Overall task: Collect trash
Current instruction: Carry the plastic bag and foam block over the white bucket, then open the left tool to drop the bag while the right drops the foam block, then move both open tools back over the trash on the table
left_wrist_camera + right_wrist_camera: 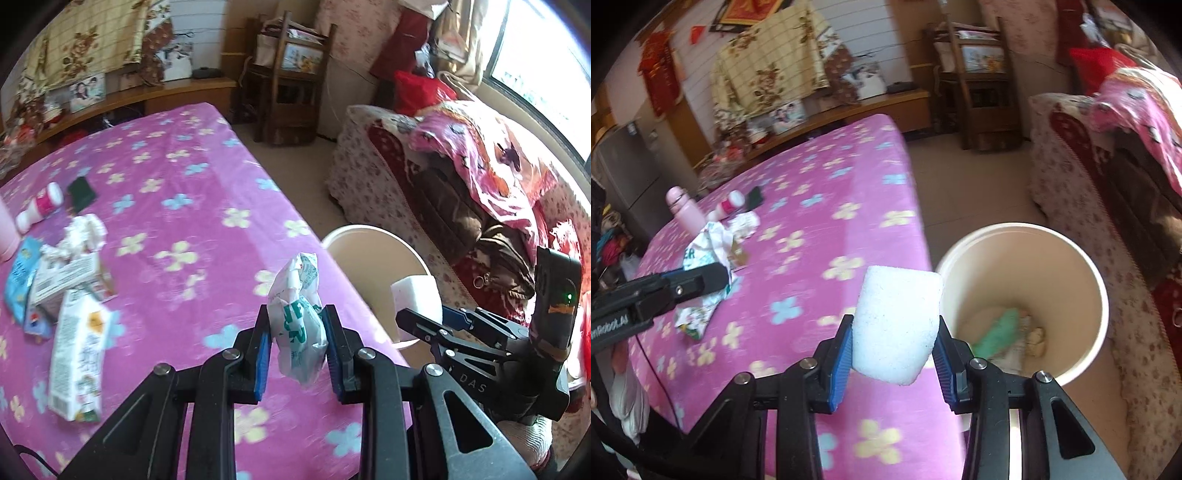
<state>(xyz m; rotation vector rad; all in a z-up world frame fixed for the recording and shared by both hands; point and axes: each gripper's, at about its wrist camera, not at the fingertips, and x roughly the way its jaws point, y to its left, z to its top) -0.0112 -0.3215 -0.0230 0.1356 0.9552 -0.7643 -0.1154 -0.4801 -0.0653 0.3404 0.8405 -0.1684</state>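
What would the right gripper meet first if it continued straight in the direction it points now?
Probably the purple flowered bed cover near its edge: the right gripper, holding a white foam block, points down over it. The cream trash bucket stands just to the right of that line. Depth is unclear, so this is a guess.

left gripper [297, 334] jaws clamped tight, right gripper [895, 345] jaws likewise, both angled downward
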